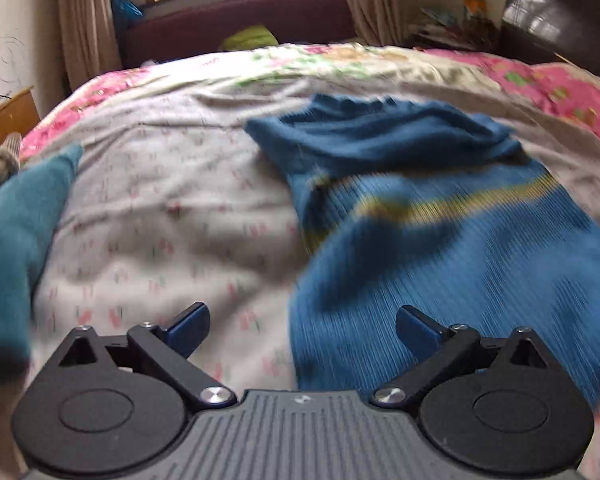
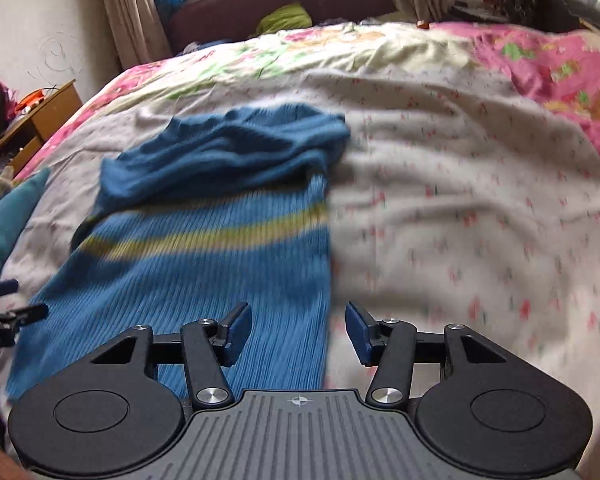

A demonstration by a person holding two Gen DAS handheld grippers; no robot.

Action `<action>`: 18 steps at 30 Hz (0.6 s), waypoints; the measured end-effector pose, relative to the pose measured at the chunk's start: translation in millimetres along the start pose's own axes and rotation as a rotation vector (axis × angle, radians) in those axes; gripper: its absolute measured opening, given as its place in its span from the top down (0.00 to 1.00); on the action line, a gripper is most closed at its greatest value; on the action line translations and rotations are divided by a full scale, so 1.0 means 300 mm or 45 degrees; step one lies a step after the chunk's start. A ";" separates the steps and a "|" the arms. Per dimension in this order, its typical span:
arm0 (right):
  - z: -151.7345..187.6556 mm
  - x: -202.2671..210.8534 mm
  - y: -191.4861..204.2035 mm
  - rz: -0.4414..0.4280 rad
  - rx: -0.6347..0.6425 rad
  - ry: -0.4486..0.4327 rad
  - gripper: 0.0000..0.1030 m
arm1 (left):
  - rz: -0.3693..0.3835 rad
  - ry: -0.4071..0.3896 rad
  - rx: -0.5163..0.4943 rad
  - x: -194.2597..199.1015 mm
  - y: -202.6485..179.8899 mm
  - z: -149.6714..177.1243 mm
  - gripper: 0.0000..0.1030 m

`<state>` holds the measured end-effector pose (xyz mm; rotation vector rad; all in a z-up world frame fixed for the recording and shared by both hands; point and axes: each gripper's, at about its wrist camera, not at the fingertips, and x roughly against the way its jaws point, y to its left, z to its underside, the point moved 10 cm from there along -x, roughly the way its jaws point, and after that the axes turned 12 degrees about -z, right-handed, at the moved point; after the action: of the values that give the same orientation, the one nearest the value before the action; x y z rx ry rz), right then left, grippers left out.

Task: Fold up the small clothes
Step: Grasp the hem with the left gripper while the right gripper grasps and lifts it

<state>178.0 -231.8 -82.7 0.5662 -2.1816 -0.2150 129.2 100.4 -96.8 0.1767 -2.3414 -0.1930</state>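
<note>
A blue ribbed knit garment (image 1: 440,248) with a yellow-green stripe lies flat on the bed, its darker blue top part (image 2: 228,152) bunched and folded over it. My left gripper (image 1: 304,320) hovers over the garment's left edge, its jaws wide apart and nothing between them. Its fingers also show at the left edge of the right wrist view, where the left gripper (image 2: 14,300) is open. My right gripper (image 2: 298,328) hangs over the garment's right edge (image 2: 324,280); the pads stand apart and press on nothing. Both views are motion-blurred.
A pale floral sheet (image 2: 460,208) covers the bed, with a pink flowered quilt (image 2: 560,64) behind. A teal cloth (image 1: 12,240) lies at the left. A wooden nightstand (image 2: 48,112) stands left of the bed, a maroon headboard (image 1: 240,20) under the window.
</note>
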 end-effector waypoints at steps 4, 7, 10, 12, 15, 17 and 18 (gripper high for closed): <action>0.136 0.020 0.019 -0.014 -0.015 0.085 0.52 | 0.026 0.079 -0.016 0.038 -0.029 0.091 0.05; 0.160 0.032 0.034 -0.037 -0.047 0.063 0.49 | 0.041 0.093 -0.015 0.057 -0.049 0.101 0.18; 0.164 0.039 0.046 -0.071 -0.074 0.059 0.48 | 0.066 0.120 0.008 0.074 -0.054 0.104 0.33; 0.173 0.041 0.048 -0.096 -0.097 0.075 0.49 | 0.084 0.134 0.005 0.084 -0.059 0.115 0.42; 0.186 0.044 0.059 -0.135 -0.103 0.089 0.53 | 0.109 0.162 0.020 0.091 -0.062 0.135 0.45; 0.191 0.039 0.049 -0.137 -0.127 0.095 0.60 | 0.134 0.194 0.067 0.084 -0.054 0.141 0.45; 0.192 0.038 0.042 -0.144 -0.148 0.093 0.62 | 0.145 0.207 0.087 0.079 -0.051 0.144 0.45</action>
<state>123.0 -228.5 -106.4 0.6227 -2.0538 -0.3733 82.9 84.7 -113.4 0.0889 -2.1899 -0.0408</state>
